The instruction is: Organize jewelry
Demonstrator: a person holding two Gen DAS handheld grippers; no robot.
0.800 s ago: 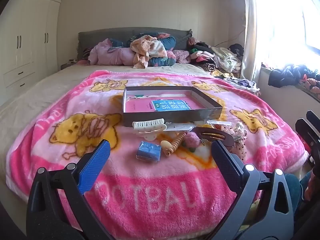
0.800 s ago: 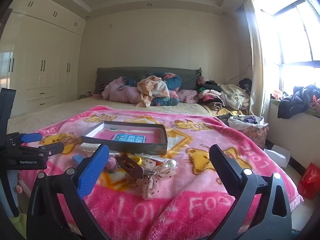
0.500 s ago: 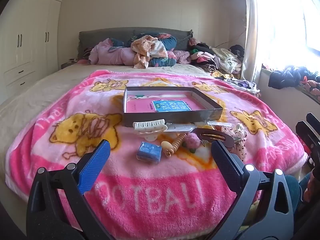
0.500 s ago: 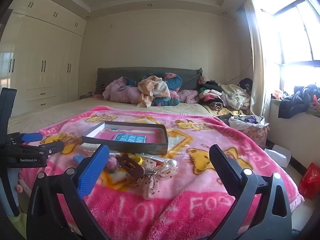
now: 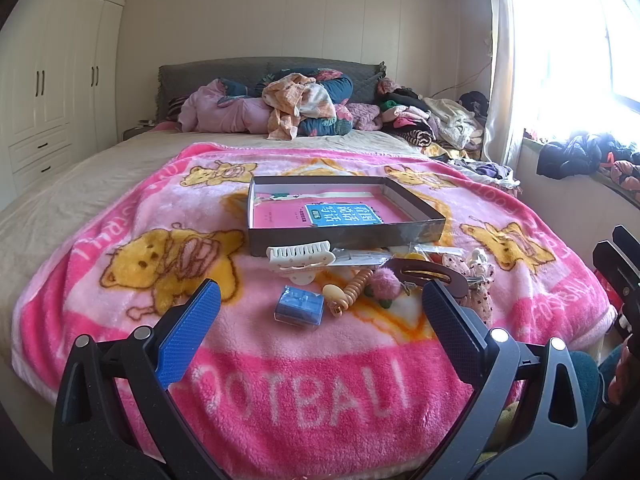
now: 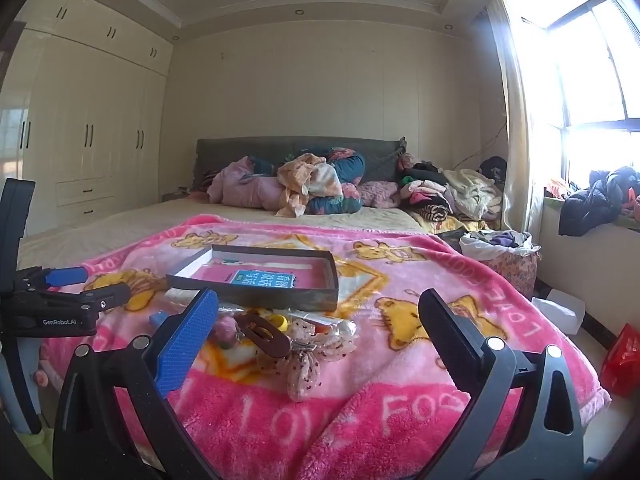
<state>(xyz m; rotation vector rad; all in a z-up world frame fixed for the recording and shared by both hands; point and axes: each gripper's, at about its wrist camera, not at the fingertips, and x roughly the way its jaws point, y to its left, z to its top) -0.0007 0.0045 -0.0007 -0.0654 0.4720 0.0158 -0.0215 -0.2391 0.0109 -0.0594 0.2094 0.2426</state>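
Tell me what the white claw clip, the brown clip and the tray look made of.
White claw clip: likely glossy plastic, given its smooth moulded teeth.
Brown clip: probably hard plastic or resin; a smooth dark oval with a slot and slight sheen.
Tray: apparently cardboard, with thin, straight, matte grey walls; the near wall looks scuffed.

Blanket (image 5: 280,380) before accessories (image 5: 352,280) lies clear

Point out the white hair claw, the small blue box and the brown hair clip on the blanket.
white hair claw (image 5: 301,255), left wrist view, on the middle of its toothed body.
small blue box (image 5: 299,309), left wrist view, on its top face.
brown hair clip (image 6: 262,334), right wrist view, on its flat brown top.
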